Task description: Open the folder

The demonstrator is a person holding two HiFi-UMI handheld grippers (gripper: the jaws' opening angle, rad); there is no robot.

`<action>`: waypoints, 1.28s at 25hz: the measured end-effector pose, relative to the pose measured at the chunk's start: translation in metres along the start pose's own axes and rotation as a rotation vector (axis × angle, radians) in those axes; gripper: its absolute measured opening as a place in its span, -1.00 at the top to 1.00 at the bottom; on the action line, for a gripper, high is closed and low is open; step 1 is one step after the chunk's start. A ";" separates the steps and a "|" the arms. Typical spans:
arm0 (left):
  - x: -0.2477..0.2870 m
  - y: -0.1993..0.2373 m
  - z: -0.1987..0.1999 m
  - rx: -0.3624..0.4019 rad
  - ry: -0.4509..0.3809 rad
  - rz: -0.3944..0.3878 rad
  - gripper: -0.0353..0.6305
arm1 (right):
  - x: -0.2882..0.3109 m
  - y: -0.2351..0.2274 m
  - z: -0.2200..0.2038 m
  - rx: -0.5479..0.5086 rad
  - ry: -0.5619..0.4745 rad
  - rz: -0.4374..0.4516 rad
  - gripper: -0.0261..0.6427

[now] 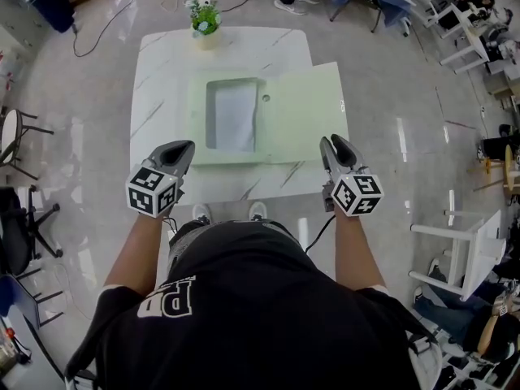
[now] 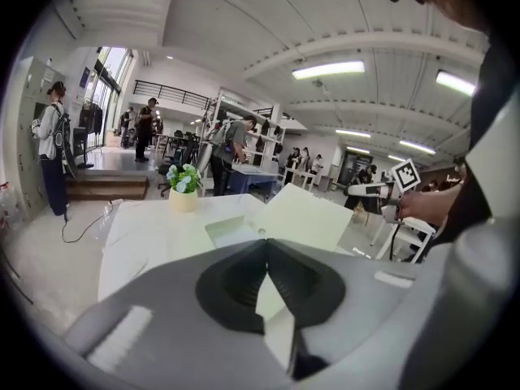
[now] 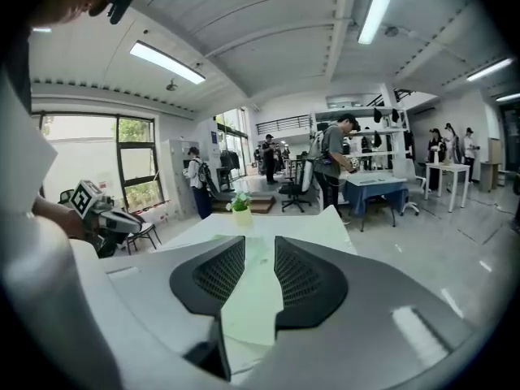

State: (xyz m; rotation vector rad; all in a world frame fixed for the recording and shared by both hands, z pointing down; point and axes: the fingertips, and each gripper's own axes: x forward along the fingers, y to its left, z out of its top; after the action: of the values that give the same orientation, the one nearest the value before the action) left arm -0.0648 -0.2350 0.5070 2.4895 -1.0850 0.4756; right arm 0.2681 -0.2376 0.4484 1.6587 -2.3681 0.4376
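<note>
The pale green folder lies open and flat on the white marble table. Its left half holds a white sheet, and its cover is spread out to the right. Both grippers hover above the table's near edge, clear of the folder. My left gripper is shut, tips together, with nothing in it. My right gripper is open and empty, and the folder shows through the gap between its jaws. In the left gripper view the folder lies ahead, with the right gripper at the right.
A small potted plant stands at the table's far edge. A white stool is on the floor to the right, and dark chairs to the left. Several people stand at benches further back in the room.
</note>
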 end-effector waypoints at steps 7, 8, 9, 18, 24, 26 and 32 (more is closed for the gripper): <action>-0.008 -0.029 0.025 0.040 -0.075 -0.051 0.73 | 0.029 0.091 -0.015 -0.068 0.060 0.201 0.62; -0.008 -0.033 0.027 0.050 -0.081 -0.059 0.73 | 0.031 0.104 -0.015 -0.079 0.063 0.230 0.62; -0.009 -0.037 0.029 0.059 -0.087 -0.067 0.73 | 0.032 0.116 -0.015 -0.094 0.063 0.257 0.63; -0.020 -0.062 0.064 0.104 -0.167 -0.117 0.73 | 0.030 0.179 0.012 -0.165 0.009 0.394 0.65; -0.029 -0.071 0.084 0.147 -0.208 -0.127 0.73 | 0.025 0.182 0.033 -0.158 -0.053 0.381 0.79; -0.031 -0.072 0.089 0.153 -0.219 -0.126 0.73 | 0.024 0.180 0.040 -0.145 -0.078 0.372 0.85; -0.036 -0.073 0.106 0.164 -0.258 -0.124 0.73 | 0.022 0.176 0.061 -0.107 -0.129 0.372 0.92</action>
State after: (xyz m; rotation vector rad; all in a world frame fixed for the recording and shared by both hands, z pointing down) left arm -0.0174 -0.2166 0.3835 2.8031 -1.0097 0.2189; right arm 0.0949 -0.2227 0.3789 1.2345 -2.7511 0.2634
